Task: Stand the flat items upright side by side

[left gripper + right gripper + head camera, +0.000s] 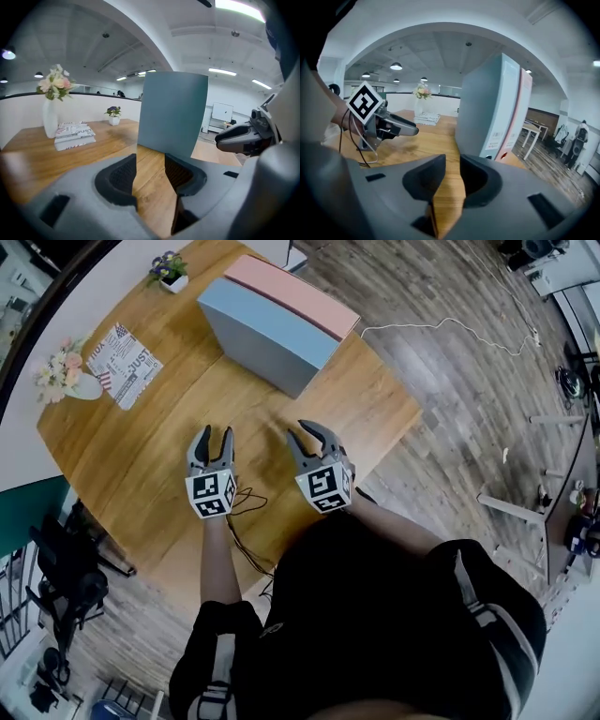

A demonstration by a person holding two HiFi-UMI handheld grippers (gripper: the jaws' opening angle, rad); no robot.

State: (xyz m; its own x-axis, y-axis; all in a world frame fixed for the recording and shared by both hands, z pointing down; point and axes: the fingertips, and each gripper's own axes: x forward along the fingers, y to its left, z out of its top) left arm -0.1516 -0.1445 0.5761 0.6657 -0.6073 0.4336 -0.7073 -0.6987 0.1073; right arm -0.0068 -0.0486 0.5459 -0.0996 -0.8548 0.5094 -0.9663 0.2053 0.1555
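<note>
Two flat file boxes stand upright and touching at the far side of the wooden table: a blue-grey one facing me and a pink one behind it. The left gripper view faces the blue-grey box; the right gripper view catches its spine and the pink spine. My left gripper hovers over the table in front of the boxes, open, only wood between its jaws. My right gripper is beside it, jaws narrowly apart and empty.
A printed booklet stack and a white vase of flowers sit at the table's left. A small potted plant is at the far edge. A dark cable trails near my hands. The table's right edge is close.
</note>
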